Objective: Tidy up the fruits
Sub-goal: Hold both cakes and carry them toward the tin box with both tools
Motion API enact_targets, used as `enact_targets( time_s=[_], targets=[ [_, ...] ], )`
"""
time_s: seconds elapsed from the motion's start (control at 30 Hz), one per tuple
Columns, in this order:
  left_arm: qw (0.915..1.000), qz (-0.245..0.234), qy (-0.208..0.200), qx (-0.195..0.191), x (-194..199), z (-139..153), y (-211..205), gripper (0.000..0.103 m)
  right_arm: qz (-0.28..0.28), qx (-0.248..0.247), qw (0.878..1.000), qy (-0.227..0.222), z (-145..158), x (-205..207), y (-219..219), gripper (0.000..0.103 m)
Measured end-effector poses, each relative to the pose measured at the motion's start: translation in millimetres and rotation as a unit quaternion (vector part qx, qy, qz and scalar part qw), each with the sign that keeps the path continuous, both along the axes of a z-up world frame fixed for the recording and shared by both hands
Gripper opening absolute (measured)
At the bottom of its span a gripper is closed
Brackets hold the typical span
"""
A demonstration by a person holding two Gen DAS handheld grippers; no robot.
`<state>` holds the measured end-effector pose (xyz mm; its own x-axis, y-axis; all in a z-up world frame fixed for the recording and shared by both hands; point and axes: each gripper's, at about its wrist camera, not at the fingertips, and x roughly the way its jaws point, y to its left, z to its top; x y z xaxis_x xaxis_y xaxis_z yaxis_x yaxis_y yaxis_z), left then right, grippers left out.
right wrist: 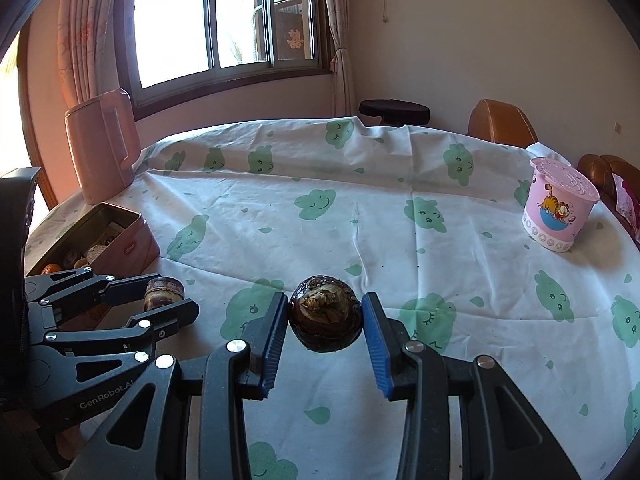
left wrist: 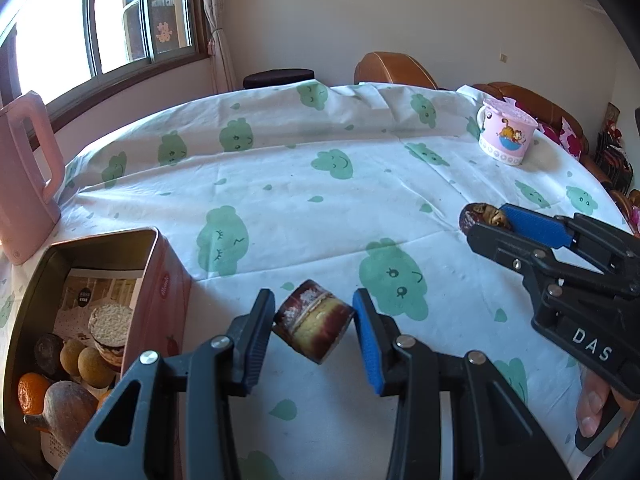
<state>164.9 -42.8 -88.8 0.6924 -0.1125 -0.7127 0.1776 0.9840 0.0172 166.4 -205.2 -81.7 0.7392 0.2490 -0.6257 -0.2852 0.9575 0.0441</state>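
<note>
Left gripper (left wrist: 314, 330) grasps a brown-and-yellow cylindrical piece (left wrist: 312, 326), tilted, just right of the pink tin (left wrist: 160, 276) holding fruits. Right gripper (right wrist: 325, 322) clasps a dark round fruit (right wrist: 325, 318) on the worktop (right wrist: 360, 220), farther right of that tin.

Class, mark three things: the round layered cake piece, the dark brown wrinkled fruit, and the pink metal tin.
round layered cake piece (left wrist: 313, 325), left wrist view, cut side.
dark brown wrinkled fruit (right wrist: 326, 314), right wrist view, top.
pink metal tin (left wrist: 170, 292), left wrist view, outer wall.
</note>
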Motion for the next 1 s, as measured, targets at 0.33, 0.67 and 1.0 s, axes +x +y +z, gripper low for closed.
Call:
enact_targets(
  time_s=[0.33, 0.67, 1.0],
  targets=[
    [0.9990, 0.005, -0.043, 0.013, -11, 10, -1, 0.042, 0.007, -0.002, 1.000, -0.025, 6, -8, 2, 0.040],
    [0.9979, 0.010, -0.064, 0.009, -16, 15, 1, 0.042, 0.015, -0.003, 0.998, -0.055, 12, -19, 4, 0.040],
    [0.9957, 0.016, -0.091, 0.008, -24, 21, 2, 0.042, 0.016, 0.000, 0.997, -0.080, 17, -27, 3, 0.040]
  ],
)
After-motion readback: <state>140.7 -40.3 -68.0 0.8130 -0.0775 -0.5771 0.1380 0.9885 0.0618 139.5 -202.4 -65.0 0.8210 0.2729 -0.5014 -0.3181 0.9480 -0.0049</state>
